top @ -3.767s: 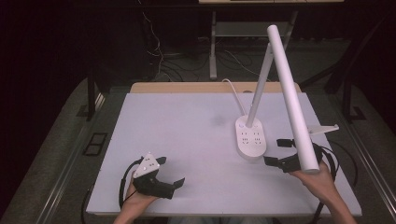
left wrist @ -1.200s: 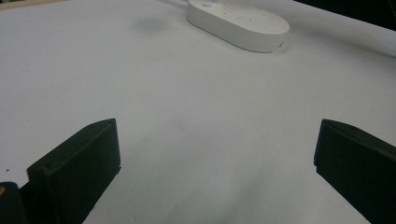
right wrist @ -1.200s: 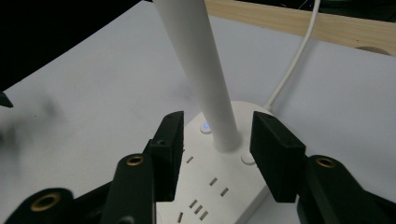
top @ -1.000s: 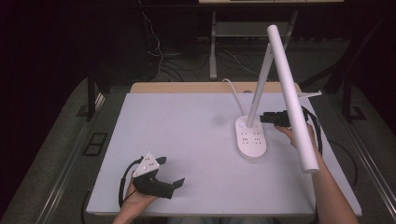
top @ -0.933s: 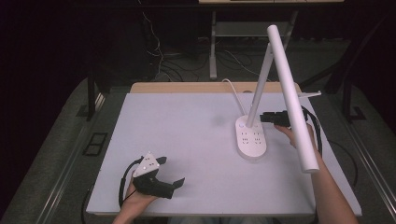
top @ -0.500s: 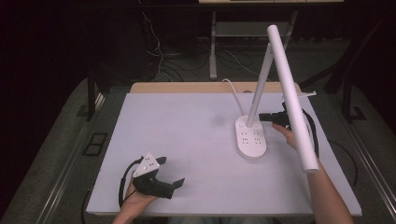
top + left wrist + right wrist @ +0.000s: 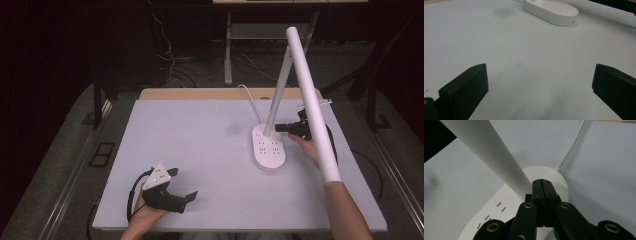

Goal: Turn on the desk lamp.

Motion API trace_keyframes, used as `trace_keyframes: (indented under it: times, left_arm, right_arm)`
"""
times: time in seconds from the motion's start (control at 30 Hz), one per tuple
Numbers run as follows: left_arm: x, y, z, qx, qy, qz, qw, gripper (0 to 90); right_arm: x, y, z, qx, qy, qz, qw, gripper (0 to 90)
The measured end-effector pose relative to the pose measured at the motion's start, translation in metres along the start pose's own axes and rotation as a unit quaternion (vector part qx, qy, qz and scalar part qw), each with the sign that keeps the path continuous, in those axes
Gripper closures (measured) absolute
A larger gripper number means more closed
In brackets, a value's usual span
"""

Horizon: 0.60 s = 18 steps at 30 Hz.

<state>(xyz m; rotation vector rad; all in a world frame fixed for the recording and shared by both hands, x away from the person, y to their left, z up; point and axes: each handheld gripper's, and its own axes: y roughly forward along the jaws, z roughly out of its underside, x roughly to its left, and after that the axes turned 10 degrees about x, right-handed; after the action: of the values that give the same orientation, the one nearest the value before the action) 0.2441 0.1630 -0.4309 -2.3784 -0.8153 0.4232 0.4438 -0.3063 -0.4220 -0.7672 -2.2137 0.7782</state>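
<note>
White laminate covers the wide rectangular table (image 7: 200,150), its far edge a bare wooden strip. Toward the right stands the white desk lamp (image 7: 280,95), its slim stem rising from an oval white base (image 7: 269,148) with socket slots (a white cord (image 7: 248,95) trails off the far edge). Just right of the stem, the right gripper (image 7: 280,127) has its black jaws pressed together with nothing between them, tips over the base beside the stem's foot. Near the left front edge, the left gripper (image 7: 182,187) rests with jaws spread wide apart.
</note>
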Motion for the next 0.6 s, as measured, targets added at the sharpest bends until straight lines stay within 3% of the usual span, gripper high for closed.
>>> trace_keyframes:
  times: [0.2, 0.6]
  left_arm:
    - [0.000, -0.001, 0.000, 0.001, -0.002, 0.000, 1.0000, 0.0]
    - [0.000, 0.000, 0.000, 0.002, -0.001, -0.001, 1.0000, 0.0]
  right_arm:
    - [-0.006, 0.005, 0.003, 0.005, 0.014, -0.001, 0.9999, 89.5]
    - [-0.008, 0.014, 0.004, 0.009, 0.013, -0.009, 0.9998, 89.5]
